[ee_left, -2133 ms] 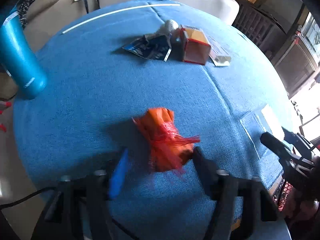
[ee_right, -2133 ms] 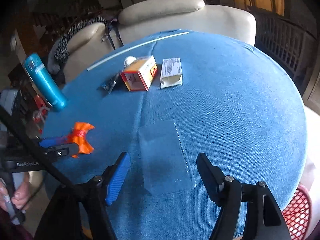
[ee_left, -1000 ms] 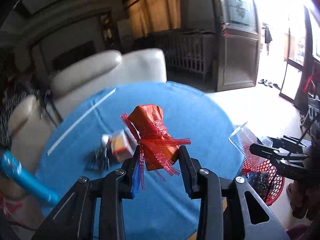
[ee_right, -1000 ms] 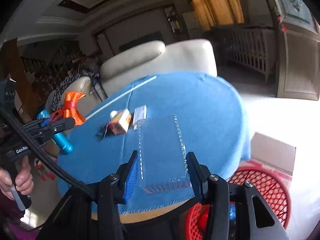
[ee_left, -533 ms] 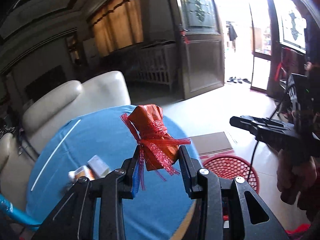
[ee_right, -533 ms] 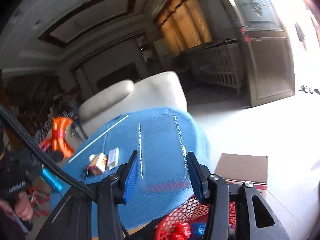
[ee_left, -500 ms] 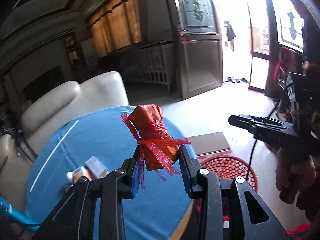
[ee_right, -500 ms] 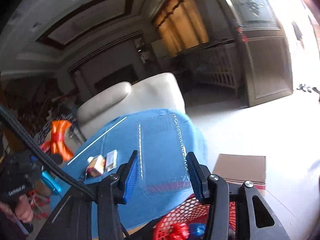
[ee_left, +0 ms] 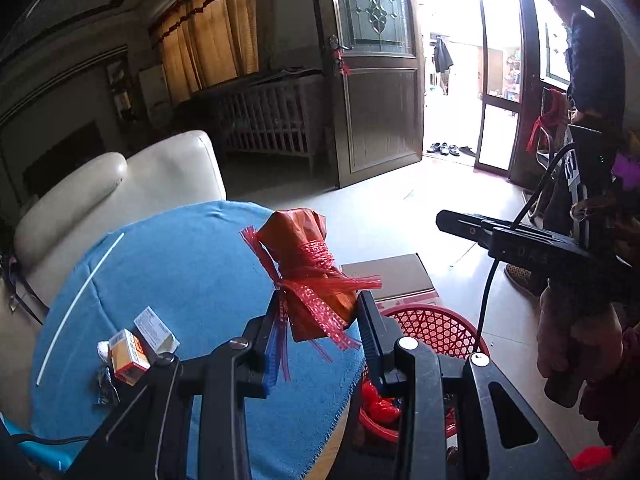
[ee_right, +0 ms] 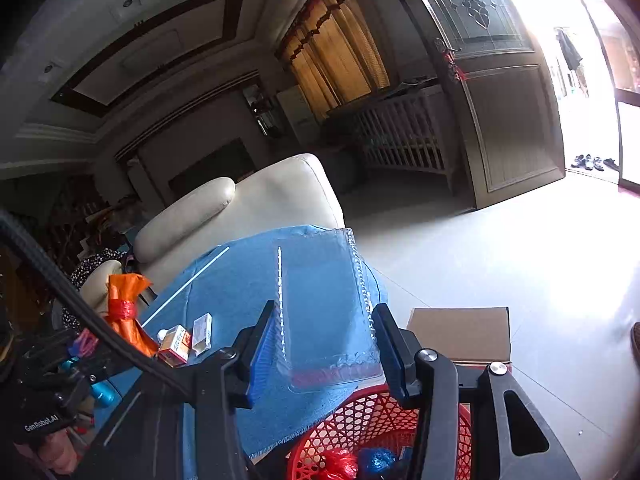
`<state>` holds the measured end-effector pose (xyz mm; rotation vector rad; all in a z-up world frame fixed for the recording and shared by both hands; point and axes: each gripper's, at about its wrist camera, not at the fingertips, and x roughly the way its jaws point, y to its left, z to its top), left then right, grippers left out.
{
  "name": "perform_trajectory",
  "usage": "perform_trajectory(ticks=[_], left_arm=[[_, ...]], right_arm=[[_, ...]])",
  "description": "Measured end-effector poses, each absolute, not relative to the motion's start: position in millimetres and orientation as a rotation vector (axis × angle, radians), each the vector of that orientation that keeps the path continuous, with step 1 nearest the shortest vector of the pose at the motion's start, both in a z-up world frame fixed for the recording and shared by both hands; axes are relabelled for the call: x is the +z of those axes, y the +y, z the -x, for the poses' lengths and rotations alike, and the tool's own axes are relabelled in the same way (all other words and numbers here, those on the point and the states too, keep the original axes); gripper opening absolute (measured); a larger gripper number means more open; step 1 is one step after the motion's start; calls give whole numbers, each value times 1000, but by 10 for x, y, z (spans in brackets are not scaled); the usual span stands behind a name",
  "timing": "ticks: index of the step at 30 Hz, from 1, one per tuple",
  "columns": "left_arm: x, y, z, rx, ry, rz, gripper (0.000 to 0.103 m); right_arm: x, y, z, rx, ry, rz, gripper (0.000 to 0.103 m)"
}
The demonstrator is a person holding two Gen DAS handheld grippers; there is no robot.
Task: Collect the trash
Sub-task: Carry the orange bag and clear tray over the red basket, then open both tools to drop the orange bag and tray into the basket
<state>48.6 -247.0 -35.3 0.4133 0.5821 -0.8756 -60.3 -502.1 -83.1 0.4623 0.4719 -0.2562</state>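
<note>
Right wrist: red basket (ee_right: 360,420) now closer below clear tray (ee_right: 324,304).

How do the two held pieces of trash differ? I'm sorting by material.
The orange bundle tied with red netting is opaque and lumpy; the clear plastic tray is see-through and flat. The bundle sits in the left tool, the tray in the right tool. Both are clamped above the red mesh basket.

Daylight from the open doorway (ee_left: 452,80) blows out to white glare, the room's far side dim, edges fisheye-curved.
</note>
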Motion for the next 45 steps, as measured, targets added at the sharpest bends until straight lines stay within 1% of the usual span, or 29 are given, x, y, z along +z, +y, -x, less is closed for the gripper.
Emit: perform_trajectory(ticks=[12,31,37,45], left_arm=[[-408,-2473,-537,-850,619,-399,37],[-486,-2586,-538,-881,653,-422,37],[-620,-2653,-574,-918,711,-427,37],[-942,-2751,-688,-1010,873,-405,37]], right_arm=[[-900,-4914,465,-222,497,-459,50],[-1008,-5014,412,-214,515,-491,50],[-1048,-5044,397,-220,534,-495,50],[-1216,-5197,476,-260,574,-536,50]])
